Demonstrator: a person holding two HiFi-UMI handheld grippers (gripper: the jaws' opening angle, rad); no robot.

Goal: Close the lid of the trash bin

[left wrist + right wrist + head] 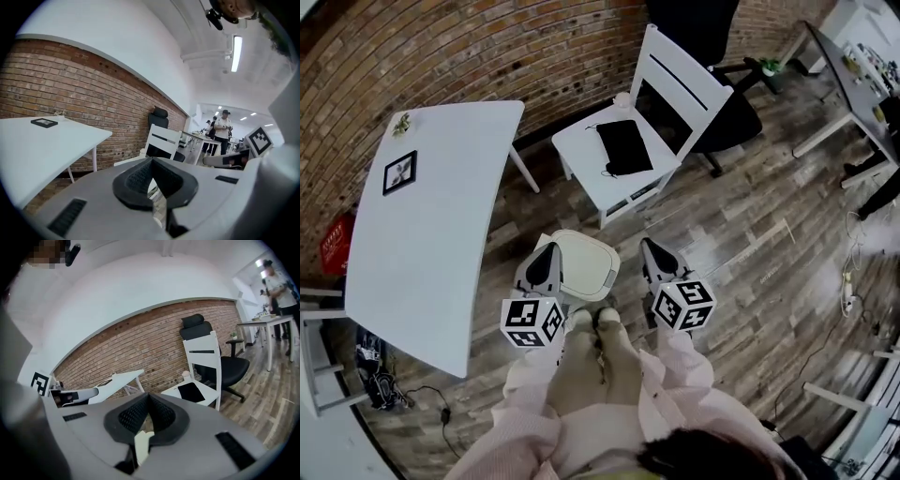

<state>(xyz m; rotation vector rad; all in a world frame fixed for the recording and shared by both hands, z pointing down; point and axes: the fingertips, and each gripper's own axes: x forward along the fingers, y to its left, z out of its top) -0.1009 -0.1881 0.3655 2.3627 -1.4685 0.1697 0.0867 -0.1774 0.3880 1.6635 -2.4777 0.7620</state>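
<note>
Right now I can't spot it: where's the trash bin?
Head view, centre: the trash bin stands on the floor just ahead of the person's shoes, near the white chair.

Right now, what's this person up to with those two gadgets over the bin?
A person stands over a small trash bin on the wooden floor, with a handheld gripper in each hand. The trash bin lid lies flat and looks closed. The left gripper and right gripper hover on either side of it, both shut and empty.
</note>
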